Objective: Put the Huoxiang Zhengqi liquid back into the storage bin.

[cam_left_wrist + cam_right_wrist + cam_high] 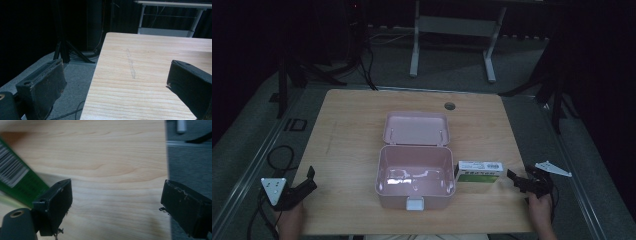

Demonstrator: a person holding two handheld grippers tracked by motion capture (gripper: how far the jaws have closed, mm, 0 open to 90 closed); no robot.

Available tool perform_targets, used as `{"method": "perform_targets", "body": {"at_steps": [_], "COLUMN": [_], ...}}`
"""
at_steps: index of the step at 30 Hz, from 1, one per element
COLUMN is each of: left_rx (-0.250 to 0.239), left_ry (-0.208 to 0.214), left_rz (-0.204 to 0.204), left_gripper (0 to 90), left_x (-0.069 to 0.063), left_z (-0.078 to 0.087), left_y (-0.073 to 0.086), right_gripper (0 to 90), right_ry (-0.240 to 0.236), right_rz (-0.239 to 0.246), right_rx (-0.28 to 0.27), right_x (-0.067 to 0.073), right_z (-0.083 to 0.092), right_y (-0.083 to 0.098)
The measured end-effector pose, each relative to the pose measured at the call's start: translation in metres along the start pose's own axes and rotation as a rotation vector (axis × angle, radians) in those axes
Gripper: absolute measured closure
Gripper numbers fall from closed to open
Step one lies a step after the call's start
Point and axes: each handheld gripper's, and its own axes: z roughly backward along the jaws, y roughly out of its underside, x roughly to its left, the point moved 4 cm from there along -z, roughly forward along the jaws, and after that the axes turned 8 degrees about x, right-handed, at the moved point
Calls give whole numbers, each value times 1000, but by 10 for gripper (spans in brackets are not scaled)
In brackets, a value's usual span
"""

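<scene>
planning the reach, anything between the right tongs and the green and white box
Nothing: in the high view only bare table separates the right tongs from the green and white box.

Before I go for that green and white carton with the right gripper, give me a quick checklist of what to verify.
1. Right gripper open: ok, jaws stand wide with nothing between them.
2. Carton reachable: ok, it lies on the table just ahead of the right gripper, beside the pink box.
3. Pink box open: ok, lid folded back.
4. Room inside the box: ok, it looks empty.
5. Left gripper out of the way: ok, open at the table's near left corner.
6. Carton's grip faces free: cannot tell.
</scene>
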Motion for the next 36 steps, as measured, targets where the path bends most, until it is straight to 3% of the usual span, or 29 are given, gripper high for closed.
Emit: {"method": "perform_targets", "body": {"at_steps": [2, 6, 10, 15, 22, 26, 32, 36], "left_rx": [1, 2, 4, 2, 3, 3, 4, 5], "left_ry": [-1, -2, -2, -1, 5, 9, 7, 8], "left_rz": [1, 0, -3, 0, -6, -8, -10, -13], "left_gripper": [22, 22, 22, 22, 22, 22, 22, 22], "left_x": [0, 0, 0, 0, 0, 0, -1, -1], "left_z": [0, 0, 0, 0, 0, 0, 0, 0], "left_y": [0, 0, 0, 0, 0, 0, 0, 0], "right_gripper": [100, 101, 101, 96, 98, 99, 99, 100], "right_ry": [-24, -9, -14, -33, -61, -64, -140, -184], "right_rz": [14, 33, 10, 38, 169, 238, 343, 439], "right_rx": [37, 62, 93, 187, 350, 416, 516, 589], "right_x": [0, 3, 2, 4, 8, 11, 20, 29], "right_z": [-3, -5, -6, -7, -6, -1, 5, 10], "right_y": [1, 0, -1, -3, -8, -9, -10, -7]}}
